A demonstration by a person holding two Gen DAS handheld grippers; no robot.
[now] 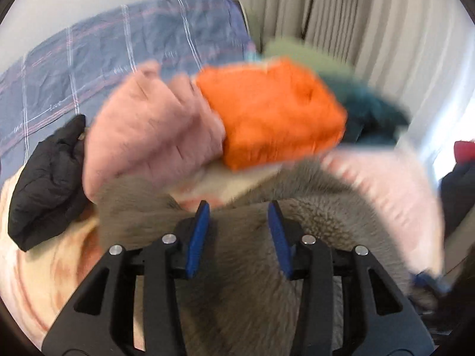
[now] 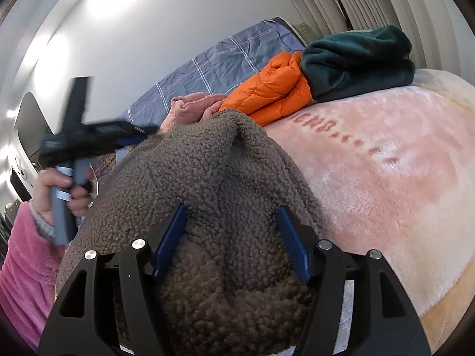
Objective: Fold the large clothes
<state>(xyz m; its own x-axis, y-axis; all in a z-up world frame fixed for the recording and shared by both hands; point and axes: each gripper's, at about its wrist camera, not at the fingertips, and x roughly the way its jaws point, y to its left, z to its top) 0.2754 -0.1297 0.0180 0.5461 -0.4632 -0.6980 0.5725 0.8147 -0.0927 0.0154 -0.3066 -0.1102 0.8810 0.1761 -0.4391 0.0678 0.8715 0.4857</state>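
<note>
on the bed, the brown fleece [image 2: 213,195] lies heaped across the pink blanket [image 2: 386,178], right under both of my tools. my right gripper [image 2: 233,237] hangs over the bunched pile with its blue fingers [image 2: 170,240] spread wide, fleece showing between them but nothing pinched. my left gripper [image 1: 237,237] is also spread wide over the same fleece [image 1: 252,267], its blue pads [image 1: 197,240] apart with the pile showing in the gap; that view is smeared with blur, so i cannot tell whether the tips touch the cloth.

from the right wrist view i see my left hand [image 2: 59,190] in a pink sleeve [image 2: 26,267], wrapped around the grey handle of the left tool [image 2: 89,139], which sits at the fleece's left edge.

past the fleece lies a row of folded clothes: a pale pink piece [image 2: 193,106] touching the fleece's far edge, then an orange puffer [image 2: 273,89], then a dark green fleece [image 2: 356,62] resting against the orange one. in the left view a black jacket [image 1: 47,184] lies to the left of the pink piece [image 1: 154,127]. behind them lie a blue checked sheet [image 2: 219,62] against the white wall and pleated curtains [image 1: 356,9].
</note>
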